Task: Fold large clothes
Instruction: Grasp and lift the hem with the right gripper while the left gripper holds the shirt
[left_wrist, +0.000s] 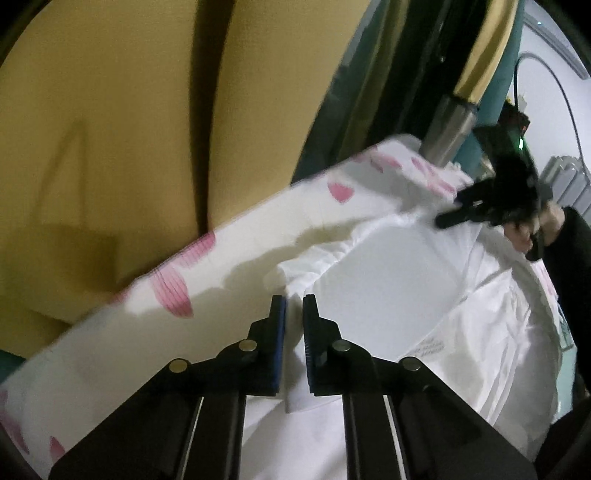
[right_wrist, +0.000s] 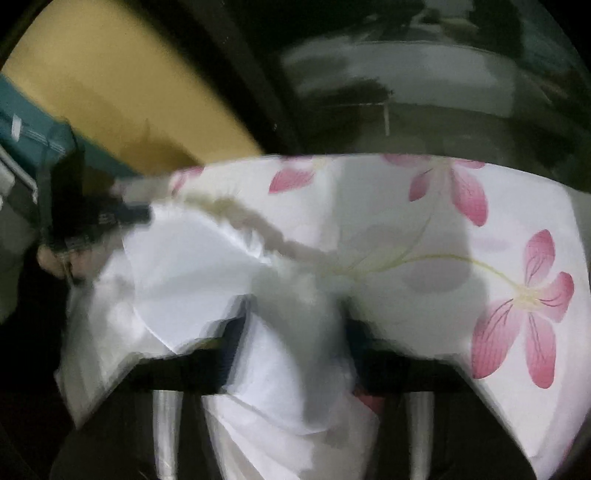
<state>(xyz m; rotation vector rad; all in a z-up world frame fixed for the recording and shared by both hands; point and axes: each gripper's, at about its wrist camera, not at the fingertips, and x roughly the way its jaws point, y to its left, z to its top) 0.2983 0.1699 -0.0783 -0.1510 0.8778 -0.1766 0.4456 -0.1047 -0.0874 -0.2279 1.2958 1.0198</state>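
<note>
Yellow surface (left_wrist: 110, 110): broad backdrop behind the work, a dark seam running down it; whether sofa or mattress cannot be told
Floral sheet (right_wrist: 498, 258): large white cloth printed with pink flowers, stretched as a flat band beneath the garment, its far edge straight in both views
White garment (left_wrist: 388, 266): the piece being folded; lies bunched on the floral sheet, lifted at two points, its plain white fabric spanning between the two grippers
Left gripper (left_wrist: 294, 314): jaws drawn nearly together, a thin fold of the white garment pinched between the blue pads, cloth trailing down below them
Right gripper (right_wrist: 295, 317): clenched on a thick gather of the white garment, which bulges up between the fingers and hides the tips; in the left wrist view it sits far right, held in a bare hand (left_wrist: 524, 232)
Metal post (left_wrist: 450, 125): upright, silver, just beyond the sheet's far corner
Risk, slippage: the left pinch looks thin, so tension could pull the hem free
Risk, snagging: the right gripper may have caught the sheet along with the garment, dragging both
Risk, skew: uneven lift would give a crooked fold
Obscured: right view is motion-blurred; garment type, sleeves and collar unreadable; dark upper background indistinct
</note>
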